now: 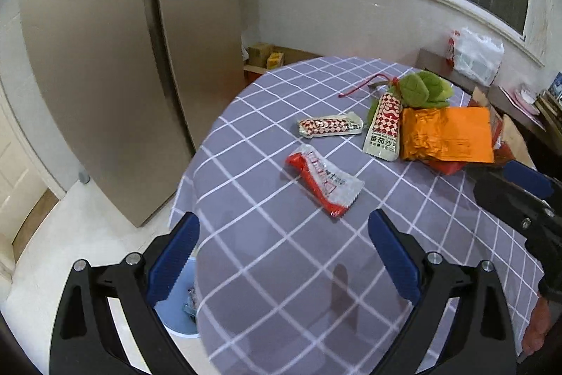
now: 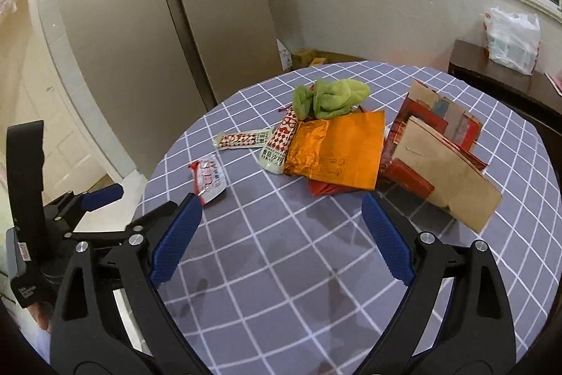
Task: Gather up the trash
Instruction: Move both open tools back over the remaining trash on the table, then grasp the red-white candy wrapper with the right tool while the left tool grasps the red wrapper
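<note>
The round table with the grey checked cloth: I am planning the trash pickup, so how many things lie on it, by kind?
Red-and-white checked sauce sachets: 2
Red-and-white crumpled plastic wrapper: 1
Orange foil bag: 1
Brown paper bag: 1
Green plush toy: 1
Total: 6

We find a crinkled red-and-white plastic wrapper (image 1: pixel 325 183) on the round grey checked tablecloth (image 1: pixel 351 269), nearer than two red-checked sauce sachets (image 1: pixel 330 126); an orange foil bag (image 1: pixel 446 133) lies right.
</note>
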A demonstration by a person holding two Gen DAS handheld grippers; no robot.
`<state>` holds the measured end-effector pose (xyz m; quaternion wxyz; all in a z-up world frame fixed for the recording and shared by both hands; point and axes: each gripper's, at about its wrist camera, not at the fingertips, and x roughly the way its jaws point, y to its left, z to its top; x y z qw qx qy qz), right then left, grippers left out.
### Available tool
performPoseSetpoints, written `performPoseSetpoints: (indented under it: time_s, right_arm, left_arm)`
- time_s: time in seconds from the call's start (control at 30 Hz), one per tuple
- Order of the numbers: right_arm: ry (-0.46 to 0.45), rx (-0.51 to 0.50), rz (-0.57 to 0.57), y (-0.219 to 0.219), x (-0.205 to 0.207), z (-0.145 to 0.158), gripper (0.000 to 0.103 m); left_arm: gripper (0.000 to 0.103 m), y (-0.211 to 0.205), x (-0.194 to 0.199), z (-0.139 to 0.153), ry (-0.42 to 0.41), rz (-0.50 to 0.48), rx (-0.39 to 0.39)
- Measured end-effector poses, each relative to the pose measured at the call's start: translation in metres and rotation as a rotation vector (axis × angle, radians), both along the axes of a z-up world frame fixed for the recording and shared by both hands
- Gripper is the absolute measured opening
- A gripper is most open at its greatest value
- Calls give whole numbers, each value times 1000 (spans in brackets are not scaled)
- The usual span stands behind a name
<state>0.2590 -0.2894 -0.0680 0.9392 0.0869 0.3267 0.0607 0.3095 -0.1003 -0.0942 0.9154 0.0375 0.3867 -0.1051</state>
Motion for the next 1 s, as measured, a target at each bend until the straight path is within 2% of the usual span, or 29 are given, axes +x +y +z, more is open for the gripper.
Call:
performPoseSetpoints:
  time_s: [0.23,0.3,0.33,0.4,0.47,0.5,0.53,0.67,0.77,0.93,1.0]
  right_arm:
    - [25,-27,-33,1,22,-7,91]
    - [35,-36,-36,3,27,-10,91]
    - [37,-40,-36,4,28,-11,91]
    - [42,-49,-29,7,31,-12,91]
    - [46,-65,-34,10,33,-12,91]
    - [46,-77,-38,12,34,-11,91]
    - [45,-83,-38,15,34,-10,91]
    - [38,-89,-26,21,35,-4,91]
    - [12,-107,-9,30,35,5,91]
    - [-8,-95,134,51,53,20,91]
    - [27,-102,168,60,67,19,91]
  left_arm:
    - [95,-7,33,-13,87,-1,-36]
    - [90,-10,42,-17,111,-1,-32]
    - [77,-10,45,-19,114,-2,-25]
    - [66,-14,47,-20,97,-12,10]
    - [42,-17,50,-20,85,-22,22]
    - [35,-16,51,-20,78,-19,15]
    - [17,-13,51,-19,76,-19,-3]
    - [11,5,52,-17,70,-29,-98]
    - [9,17,48,-14,46,-10,-113]
    - [8,39,48,-7,29,29,-143]
    - [7,47,48,-3,19,42,-148]
